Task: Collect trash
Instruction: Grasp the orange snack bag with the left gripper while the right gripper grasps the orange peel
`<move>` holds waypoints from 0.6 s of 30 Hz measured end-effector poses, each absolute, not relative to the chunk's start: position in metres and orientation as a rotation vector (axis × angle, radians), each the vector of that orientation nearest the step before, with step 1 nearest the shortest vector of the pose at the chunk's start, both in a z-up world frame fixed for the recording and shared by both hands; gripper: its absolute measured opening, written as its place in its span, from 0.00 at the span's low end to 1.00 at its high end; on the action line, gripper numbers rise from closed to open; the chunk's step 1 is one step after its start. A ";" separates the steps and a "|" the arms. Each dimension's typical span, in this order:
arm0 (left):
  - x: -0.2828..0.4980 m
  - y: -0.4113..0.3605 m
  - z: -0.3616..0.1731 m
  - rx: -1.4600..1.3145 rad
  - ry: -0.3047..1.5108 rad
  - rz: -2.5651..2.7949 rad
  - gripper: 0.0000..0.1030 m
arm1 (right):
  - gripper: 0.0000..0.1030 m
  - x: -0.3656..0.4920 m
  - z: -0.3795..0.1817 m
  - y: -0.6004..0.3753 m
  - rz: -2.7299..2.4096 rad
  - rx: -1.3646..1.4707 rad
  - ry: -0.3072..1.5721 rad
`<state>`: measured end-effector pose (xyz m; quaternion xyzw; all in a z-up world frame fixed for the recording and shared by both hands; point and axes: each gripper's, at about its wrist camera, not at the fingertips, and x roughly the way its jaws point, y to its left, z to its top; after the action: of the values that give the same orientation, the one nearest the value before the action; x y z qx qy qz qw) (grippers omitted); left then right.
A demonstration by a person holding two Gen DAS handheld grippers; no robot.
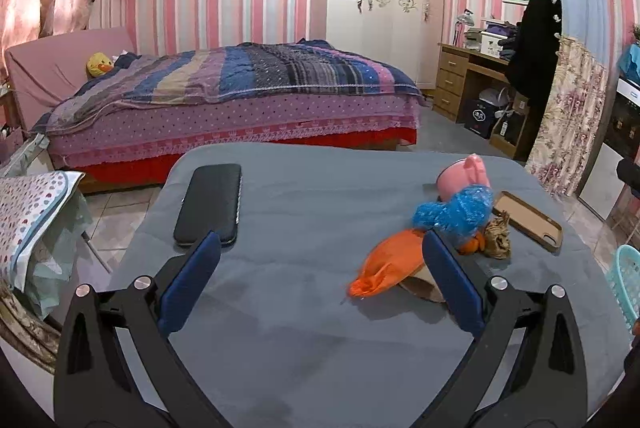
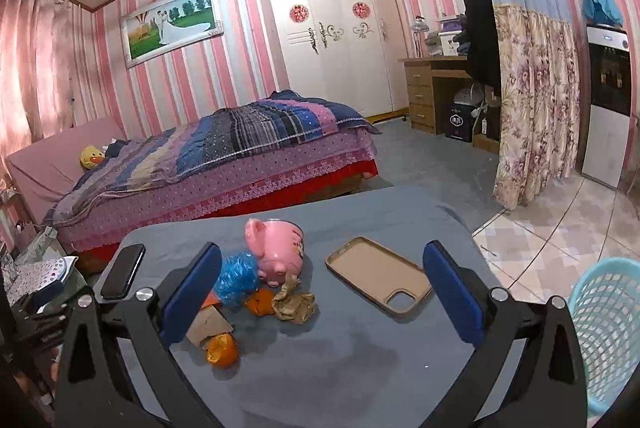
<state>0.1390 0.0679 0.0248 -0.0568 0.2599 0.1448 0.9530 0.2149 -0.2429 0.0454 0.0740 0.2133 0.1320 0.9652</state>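
Both claws hang wide and empty over the grey table (image 2: 360,356): left claw (image 1: 320,280), right claw (image 2: 322,292). Trash clusters mid-frame: crumpled brown paper (image 2: 294,302), orange peel (image 2: 222,350), blue plastic wrap (image 2: 236,278), seemingly gathered for the turquoise basket (image 2: 604,332) at lower right.

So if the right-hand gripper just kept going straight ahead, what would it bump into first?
Probably the crumpled brown paper, which lies on the table nearest the middle of the open right gripper. The pink piggy bank sits just behind it and the phone case to the right. Depth is hard to judge here.
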 end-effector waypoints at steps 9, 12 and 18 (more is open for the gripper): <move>0.150 0.075 -0.013 -0.132 0.607 0.294 0.95 | 0.96 0.226 0.002 -0.217 0.231 -0.065 0.530; 0.159 0.069 -0.027 -0.103 0.641 0.261 0.95 | 0.96 0.233 -0.011 -0.214 0.226 -0.058 0.577; 0.187 0.053 -0.058 -0.014 0.735 0.176 0.94 | 0.96 0.235 -0.019 -0.212 0.195 -0.096 0.596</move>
<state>0.1870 0.0530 -0.0575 -0.0070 0.3589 0.0861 0.9294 0.2349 -0.2117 -0.0191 -0.0473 0.2932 0.0959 0.9500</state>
